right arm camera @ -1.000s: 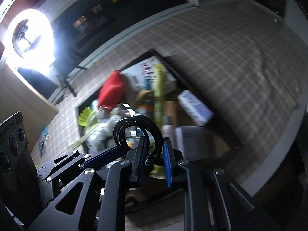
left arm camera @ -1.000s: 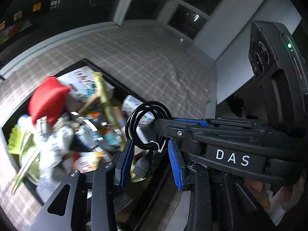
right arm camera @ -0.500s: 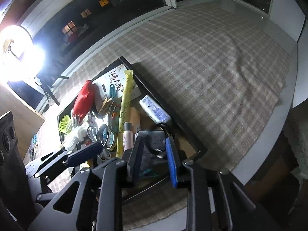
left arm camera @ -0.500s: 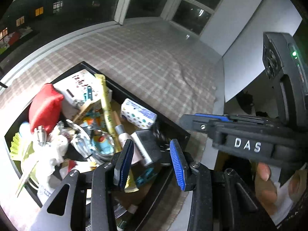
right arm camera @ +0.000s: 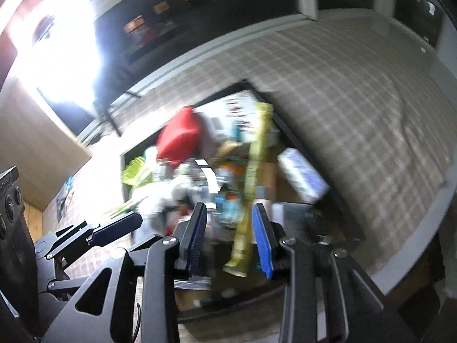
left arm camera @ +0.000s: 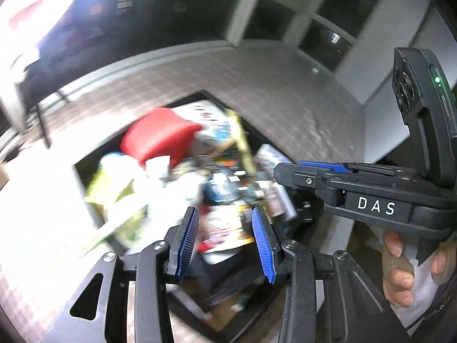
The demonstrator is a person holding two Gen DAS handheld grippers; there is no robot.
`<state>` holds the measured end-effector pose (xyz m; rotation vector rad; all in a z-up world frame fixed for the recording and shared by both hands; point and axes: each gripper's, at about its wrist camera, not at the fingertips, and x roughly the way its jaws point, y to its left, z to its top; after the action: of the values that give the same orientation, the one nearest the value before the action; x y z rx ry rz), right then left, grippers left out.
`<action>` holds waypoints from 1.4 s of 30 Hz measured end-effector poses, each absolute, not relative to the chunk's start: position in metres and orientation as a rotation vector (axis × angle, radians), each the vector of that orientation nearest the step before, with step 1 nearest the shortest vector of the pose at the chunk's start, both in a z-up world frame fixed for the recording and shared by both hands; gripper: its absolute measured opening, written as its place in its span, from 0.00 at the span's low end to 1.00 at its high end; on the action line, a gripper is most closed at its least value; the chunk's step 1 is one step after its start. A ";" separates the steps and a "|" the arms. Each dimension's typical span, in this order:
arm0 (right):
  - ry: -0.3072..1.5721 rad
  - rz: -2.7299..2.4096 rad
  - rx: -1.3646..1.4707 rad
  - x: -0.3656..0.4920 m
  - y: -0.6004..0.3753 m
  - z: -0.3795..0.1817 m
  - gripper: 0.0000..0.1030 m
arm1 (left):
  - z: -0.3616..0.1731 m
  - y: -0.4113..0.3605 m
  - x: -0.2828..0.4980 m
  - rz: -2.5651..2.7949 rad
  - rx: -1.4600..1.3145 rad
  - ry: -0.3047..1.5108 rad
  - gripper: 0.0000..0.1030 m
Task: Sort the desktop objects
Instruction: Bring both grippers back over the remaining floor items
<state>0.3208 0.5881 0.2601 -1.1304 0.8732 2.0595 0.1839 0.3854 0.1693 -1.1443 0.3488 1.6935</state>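
- Left gripper (left arm camera: 225, 238) hangs over the black tray (left arm camera: 188, 98), jaws partly apart, nothing between the blue pads
- Right gripper (right arm camera: 230, 235): jaws have just been opening, empty
- Blurred clutter fills the tray: red pouch (right arm camera: 180, 137) toward its far corner, yellow packet (right arm camera: 257, 154) alongside

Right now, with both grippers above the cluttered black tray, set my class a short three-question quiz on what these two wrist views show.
1. True or false: the left gripper is clamped on a coiled black cable.
2. Which way do the right gripper's jaws stand: A) apart with nothing gripped, B) shut on the red pouch, C) shut on the long yellow packet?
3. Fill in: the black tray rests on a ______ cloth.

Key: 1 false, it is open and empty. 2 A; they have just been opening. 3 checked.
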 end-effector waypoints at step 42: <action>0.466 2.407 -1.647 -0.233 0.326 0.157 0.35 | 0.058 -0.022 -0.235 2.419 -1.594 -0.104 0.38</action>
<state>-0.2333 0.3264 0.1575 -1.6465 0.4660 2.4067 -0.2345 -0.0221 0.0576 -1.5941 -0.1035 2.4190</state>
